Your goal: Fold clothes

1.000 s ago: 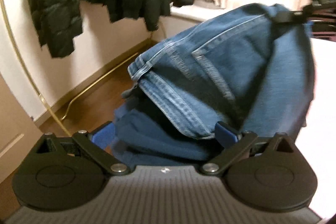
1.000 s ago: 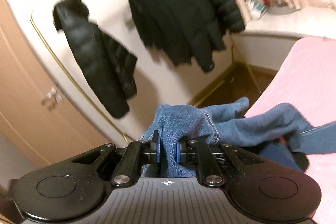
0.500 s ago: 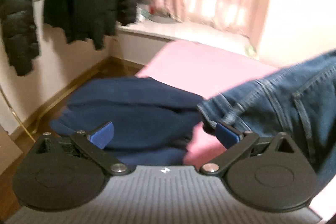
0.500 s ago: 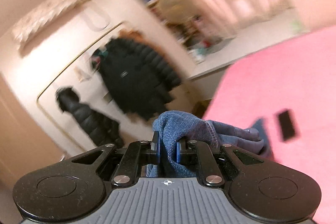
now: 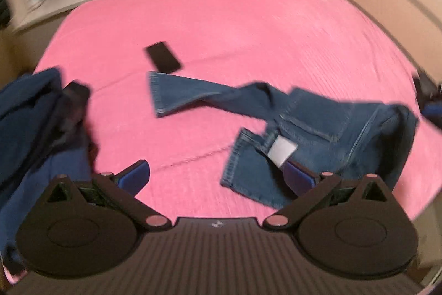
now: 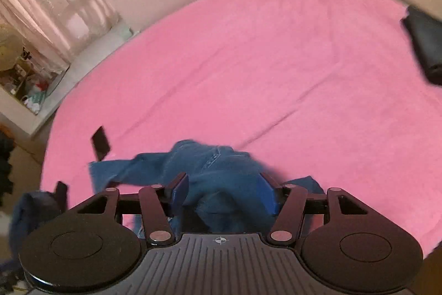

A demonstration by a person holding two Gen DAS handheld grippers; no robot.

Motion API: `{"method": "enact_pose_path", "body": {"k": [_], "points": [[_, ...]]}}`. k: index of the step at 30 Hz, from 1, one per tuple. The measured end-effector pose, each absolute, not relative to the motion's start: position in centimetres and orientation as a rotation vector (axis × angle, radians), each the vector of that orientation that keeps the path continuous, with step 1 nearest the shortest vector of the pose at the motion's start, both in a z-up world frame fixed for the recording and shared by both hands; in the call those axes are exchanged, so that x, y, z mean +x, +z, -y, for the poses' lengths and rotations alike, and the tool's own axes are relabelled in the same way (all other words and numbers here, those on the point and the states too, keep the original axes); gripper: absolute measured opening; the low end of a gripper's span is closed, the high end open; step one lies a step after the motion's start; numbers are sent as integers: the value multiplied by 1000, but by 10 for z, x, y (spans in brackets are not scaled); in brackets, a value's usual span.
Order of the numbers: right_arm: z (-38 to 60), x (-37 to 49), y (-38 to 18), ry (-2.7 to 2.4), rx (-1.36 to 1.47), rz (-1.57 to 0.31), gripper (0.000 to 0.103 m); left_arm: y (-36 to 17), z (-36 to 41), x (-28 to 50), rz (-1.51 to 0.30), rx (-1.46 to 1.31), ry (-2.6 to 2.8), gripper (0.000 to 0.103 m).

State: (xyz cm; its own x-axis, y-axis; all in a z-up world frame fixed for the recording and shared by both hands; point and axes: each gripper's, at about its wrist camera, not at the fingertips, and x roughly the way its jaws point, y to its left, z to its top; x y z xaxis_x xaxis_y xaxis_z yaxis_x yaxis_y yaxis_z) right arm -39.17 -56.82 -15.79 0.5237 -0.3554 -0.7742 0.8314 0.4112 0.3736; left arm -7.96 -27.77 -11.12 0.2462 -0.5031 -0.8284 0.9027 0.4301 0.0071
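Lying now on the pink bed [image 5: 248,26], the jeans [image 5: 317,134] are no longer in the air. One second ago both views showed them hanging in front of a wall with dark jackets, and the right hand-held gripper [image 6: 221,192] was clamped on a bunch of the denim. Its jaws have just been opening; the blue pads [image 6: 179,190] now stand apart, with the jeans [image 6: 215,173] still bunched between them but, as it seems, no longer pressed. The left hand-held gripper [image 5: 218,174] has its jaws wide apart and holds nothing; only bed cover shows between them, and its right pad lies over the edge of the denim near a white label [image 5: 281,151].

The jeans are spread in a crumpled way near the front edge of the bed: one leg [image 5: 179,93] reaches out toward a black phone [image 5: 163,57], the waist part with a back pocket lies to the right, and another hem is turned toward the camera. A dark blue garment [image 5: 33,129] waits at the left side, partly off the bed.

For the task, this probably means the carrying step is finished and the real folding can begin. The jeans are not flat yet, so the next work is likely to pull the legs straight and lay one over the other. The phone lies close to the leg end and could get in the way.
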Motion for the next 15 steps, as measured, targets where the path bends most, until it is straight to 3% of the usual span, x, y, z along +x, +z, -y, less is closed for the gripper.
{"method": "enact_pose_path", "body": {"k": [8,9,10,12,15], "points": [[478,-362,-165,-675,576,-863,59,-162,303,-122,-563,874,-1302,102],[466,-357,-172,-661,514,-896,63,-169,305,-126,-519,911,-1346,102],[454,-353,-178,-646,452,-929,77,-175,307,-129,-490,933,-1381,102],[435,-345,-198,-596,322,-1002,89,-189,314,-136,-464,958,-1442,102],[411,-336,-237,-495,118,-1116,89,-205,325,-146,-442,992,-1487,102]]}}
